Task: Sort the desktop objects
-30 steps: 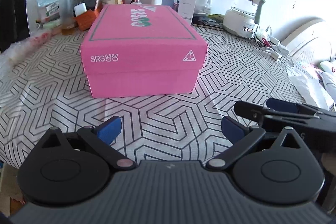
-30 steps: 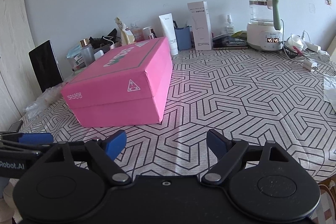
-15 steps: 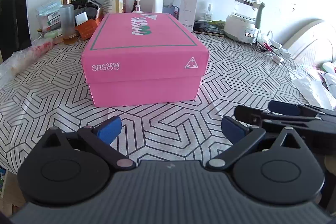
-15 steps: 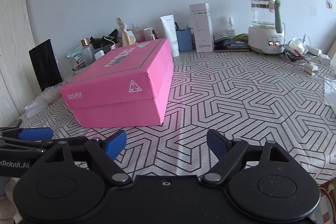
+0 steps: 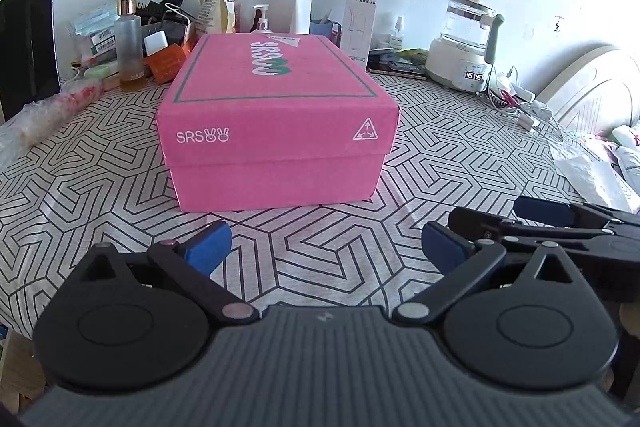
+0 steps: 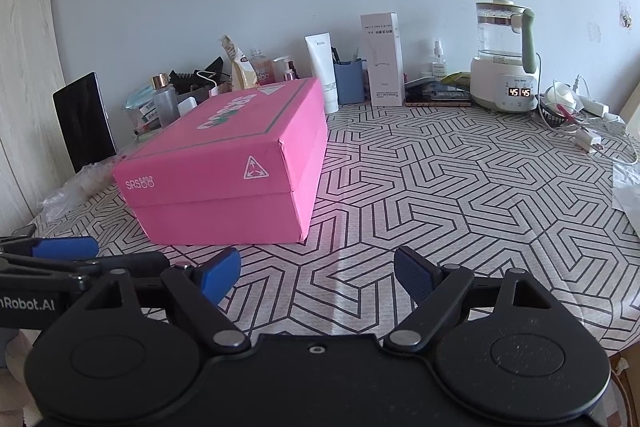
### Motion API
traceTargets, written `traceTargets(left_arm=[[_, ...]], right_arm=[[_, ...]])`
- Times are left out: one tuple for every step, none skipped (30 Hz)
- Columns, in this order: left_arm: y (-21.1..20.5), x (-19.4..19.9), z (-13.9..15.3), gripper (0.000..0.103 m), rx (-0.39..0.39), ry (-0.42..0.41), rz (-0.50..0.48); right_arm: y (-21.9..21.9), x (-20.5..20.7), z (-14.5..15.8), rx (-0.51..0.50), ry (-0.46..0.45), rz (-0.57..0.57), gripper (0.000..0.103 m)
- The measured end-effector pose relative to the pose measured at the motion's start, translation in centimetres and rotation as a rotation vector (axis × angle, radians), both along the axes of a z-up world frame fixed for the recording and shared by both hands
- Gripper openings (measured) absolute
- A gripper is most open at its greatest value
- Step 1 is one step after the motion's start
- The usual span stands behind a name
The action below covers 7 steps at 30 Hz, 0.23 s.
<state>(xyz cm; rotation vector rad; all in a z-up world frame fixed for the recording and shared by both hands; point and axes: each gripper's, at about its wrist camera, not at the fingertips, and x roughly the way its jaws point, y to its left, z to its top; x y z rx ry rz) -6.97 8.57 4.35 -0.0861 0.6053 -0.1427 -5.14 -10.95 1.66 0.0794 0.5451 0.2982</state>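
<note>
So as far as I can tell nothing has really been sorted yet. The round tabletop with the black-and-white geometric patterned cloth (image 5: pixel 420 131) has a big closed pink cardboard box with "SRS" printed on its front (image 5: pixel 276 115) sitting left of centre, lid on, nothing on top of it, and I'd guess that's where stuff ends up, though I can't see inside. Everything else is lined up along the far edge by the wall: the cream electric kettle with a glass jug and sage-green handle (image 6: pixel 505 59) at the far right, a tall white carton (image 6: pixel 382 59), a white squeeze tube (image 6: pixel 322 67) next to a blue pen cup (image 6: pixel 349 81), then a crumpled tan snack bag (image 5: pixel 212 1), a clear bottle with a rose-gold cap (image 5: pixel 129 43) and a little orange box (image 5: pixel 166 61) in the pile behind the pink box. The white cables and plugs (image 6: pixel 588 131) are in a tangle just beside the kettle. Both tools hang low over the near edge, short of the box: the left tool (image 5: pixel 326 247) has its blue pads spread wide with nothing between them, and the right tool (image 6: pixel 318 273) is the same, wide apart and empty. So basically the whole job is left, first grab not made yet.
</note>
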Motion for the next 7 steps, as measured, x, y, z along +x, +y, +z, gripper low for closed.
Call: traceTargets(left_arm=[[-0.02, 0.04, 0.01, 0.103, -0.001, 0.001, 0.0], [0.0, 0.08, -0.01, 0.103, -0.001, 0.004, -0.002], [0.05, 0.19, -0.04, 0.103, -0.003, 0.015, -0.006], [0.1, 0.3, -0.06, 0.103, -0.005, 0.026, -0.01], [0.14, 0.4, -0.09, 0.103, -0.006, 0.037, -0.014], [0.14, 0.45, -0.14, 0.103, -0.006, 0.042, -0.018], [0.14, 0.49, -0.18, 0.103, -0.006, 0.048, -0.022]], right_arm=[[0.01, 0.0, 0.01, -0.001, -0.001, -0.001, 0.088], [0.01, 0.01, 0.03, -0.001, -0.002, -0.001, 0.088], [0.02, 0.01, 0.04, -0.002, -0.003, -0.002, 0.088], [0.03, 0.01, 0.05, -0.003, -0.004, -0.002, 0.088], [0.03, 0.0, 0.06, -0.005, -0.006, -0.004, 0.088], [0.04, -0.02, 0.06, -0.007, -0.008, -0.006, 0.088], [0.04, -0.03, 0.06, -0.009, -0.01, -0.007, 0.088]])
